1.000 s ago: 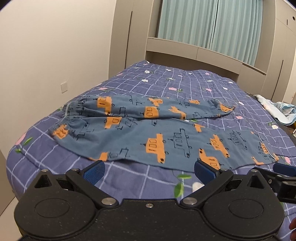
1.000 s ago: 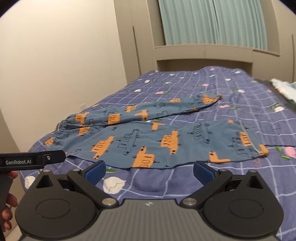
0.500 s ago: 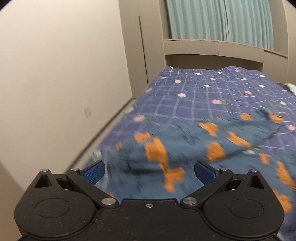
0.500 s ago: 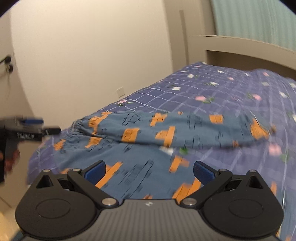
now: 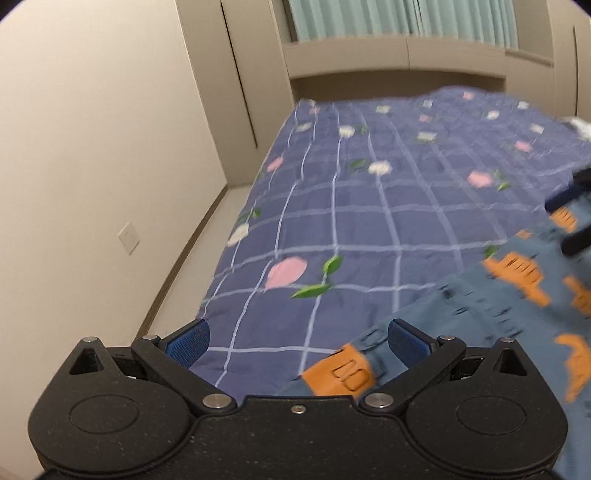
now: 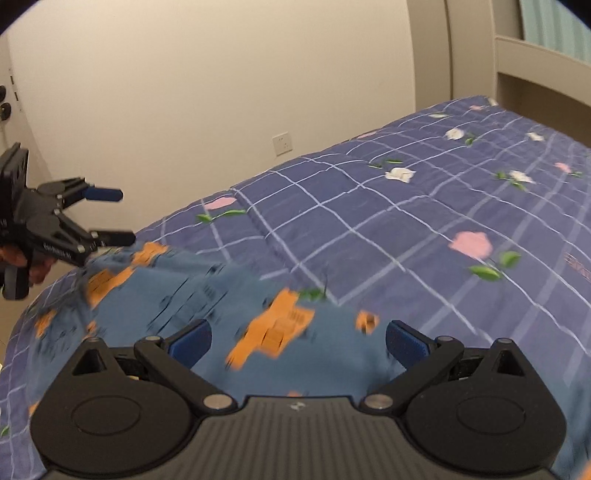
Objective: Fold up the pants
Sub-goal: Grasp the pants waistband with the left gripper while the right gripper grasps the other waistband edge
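Observation:
The blue-grey pants [image 5: 498, 314] with orange prints lie on the bed, in the lower right of the left wrist view. My left gripper [image 5: 299, 341] is open, low over the quilt, with an edge of the pants reaching its right finger [image 5: 410, 339]. In the right wrist view the pants [image 6: 192, 291] spread under my open right gripper [image 6: 297, 341], blurred by motion. The left gripper [image 6: 123, 216] also shows there at the far left, open above the pants' end and held by a hand [image 6: 37, 267]. The right gripper's dark fingers [image 5: 578, 242] show blurred at the left view's right edge.
A blue checked quilt [image 5: 369, 206] with flower prints covers the bed. A beige wall [image 5: 92, 147] with a socket [image 5: 128, 238] runs along the left, with a narrow strip of floor [image 5: 184, 251] beside the bed. A wardrobe and green curtains [image 5: 406, 18] stand behind.
Both grippers have swung left and come down close to the left end of the pants. The pants now fill the lower part of each view. Both stay open.

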A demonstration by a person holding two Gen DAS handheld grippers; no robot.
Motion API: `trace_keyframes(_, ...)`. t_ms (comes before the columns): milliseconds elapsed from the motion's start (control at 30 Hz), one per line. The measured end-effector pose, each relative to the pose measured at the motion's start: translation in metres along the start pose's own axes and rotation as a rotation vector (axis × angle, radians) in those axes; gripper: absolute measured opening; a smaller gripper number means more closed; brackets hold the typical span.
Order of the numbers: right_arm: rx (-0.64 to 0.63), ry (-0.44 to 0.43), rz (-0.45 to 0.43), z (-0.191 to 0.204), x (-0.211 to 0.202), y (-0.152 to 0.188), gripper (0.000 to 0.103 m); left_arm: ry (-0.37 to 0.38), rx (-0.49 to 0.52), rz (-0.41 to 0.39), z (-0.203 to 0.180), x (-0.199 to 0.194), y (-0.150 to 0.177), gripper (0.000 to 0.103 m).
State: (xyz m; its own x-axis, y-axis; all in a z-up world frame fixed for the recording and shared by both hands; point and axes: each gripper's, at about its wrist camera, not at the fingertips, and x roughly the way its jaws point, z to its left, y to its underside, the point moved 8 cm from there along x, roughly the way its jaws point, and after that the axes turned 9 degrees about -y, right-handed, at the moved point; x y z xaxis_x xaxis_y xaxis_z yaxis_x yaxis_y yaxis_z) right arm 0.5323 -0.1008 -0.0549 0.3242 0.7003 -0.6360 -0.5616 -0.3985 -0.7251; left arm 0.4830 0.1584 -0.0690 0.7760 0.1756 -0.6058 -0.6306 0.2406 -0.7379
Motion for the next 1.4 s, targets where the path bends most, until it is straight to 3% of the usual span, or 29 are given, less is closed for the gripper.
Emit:
trace_keyframes(67,-0.014,-0.010,0.006,-0.007,0.014,-0.006,0.102,0.008,0.032,0.002,-0.004,0.009,0.004,0.102)
trace_keyframes(267,-0.024,-0.004,0.070,-0.023,0.043,-0.005,0.088,0.048,0.125,0.033,-0.013,0.027,0.011,0.102)
trace_keyframes(533,-0.074,-0.081,0.103,-0.021,0.047,-0.005,0.077,0.217,0.072,0.099,0.002,0.041,0.010,0.097)
trace_keyframes(600,-0.096,-0.099,0.131,-0.016,0.046,-0.002,0.072,0.250,0.060,0.124,0.002,0.044,0.011,0.091)
trace_keyframes(700,-0.133,-0.079,0.179,-0.013,0.047,0.003,0.052,0.308,0.031,0.178,0.002,0.046,0.014,0.080)
trace_keyframes(800,-0.142,-0.066,0.196,-0.012,0.047,0.007,0.038,0.365,0.039,0.229,-0.001,0.041,0.018,0.076)
trace_keyframes(933,-0.167,-0.033,0.209,-0.008,0.045,0.012,0.016,0.357,0.063,0.267,-0.002,0.040,0.021,0.059)
trace_keyframes(1033,-0.187,-0.004,0.203,-0.004,0.045,0.012,0.009,0.345,0.016,0.278,0.000,0.040,0.018,0.037)
trace_keyframes(1100,-0.206,0.017,0.200,0.000,0.045,0.010,0.006,0.353,0.004,0.272,-0.001,0.036,0.015,0.009)
trace_keyframes(1200,-0.226,0.052,0.184,0.004,0.043,0.005,0.005,0.322,0.001,0.246,0.000,0.032,0.011,0.001)
trace_keyframes(1400,-0.237,0.146,0.106,0.002,0.041,-0.013,0.005,0.232,-0.035,0.140,0.010,0.027,-0.007,0.000)
